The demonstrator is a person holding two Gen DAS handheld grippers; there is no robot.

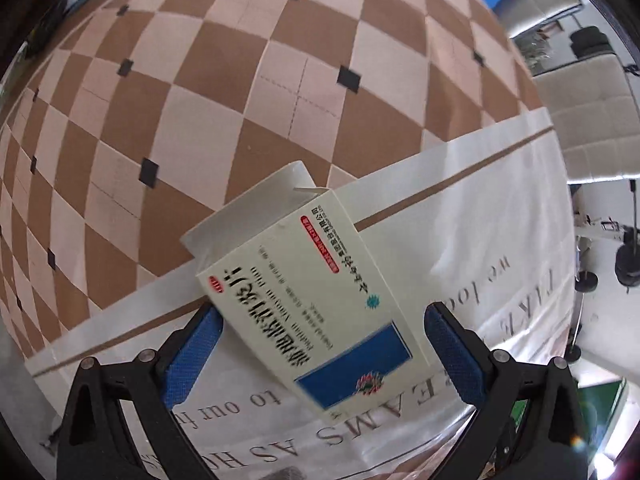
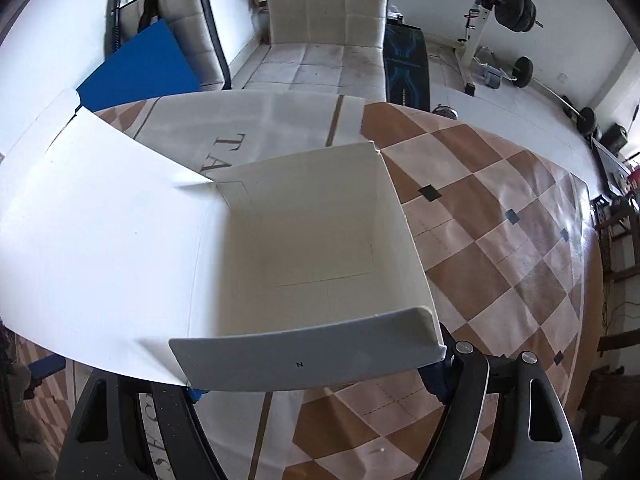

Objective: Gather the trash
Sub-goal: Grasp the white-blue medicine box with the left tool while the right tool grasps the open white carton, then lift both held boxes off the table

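2 tools show here, 1 per view. the left tool [image 1: 322,344] has its blue-padded fingers [image 1: 192,356] spread wide, and a medicine box [image 1: 316,300] sits tilted between them with its printed face up, a blue panel at its near end and an opened flap at the far end. the left pad touches or nearly touches the box edge, while the right pad stands apart from it, so the tool is not clamped on it. the box is over a white cloth [image 1: 472,248] with grey lettering, which covers part of the bench [image 1: 248,80] and its brown and cream checked cover.

the right tool [image 2: 316,384] grips the near flap of a large white carton [image 2: 304,240], whose open mouth faces the camera and shows a bare inside. its wide lid flap spreads out to the left. the carton is above the same lettered cloth and the checked cover. beyond the bench are a tufted white seat [image 2: 324,24], a blue panel [image 2: 140,68] and a barbell rack [image 2: 492,12].
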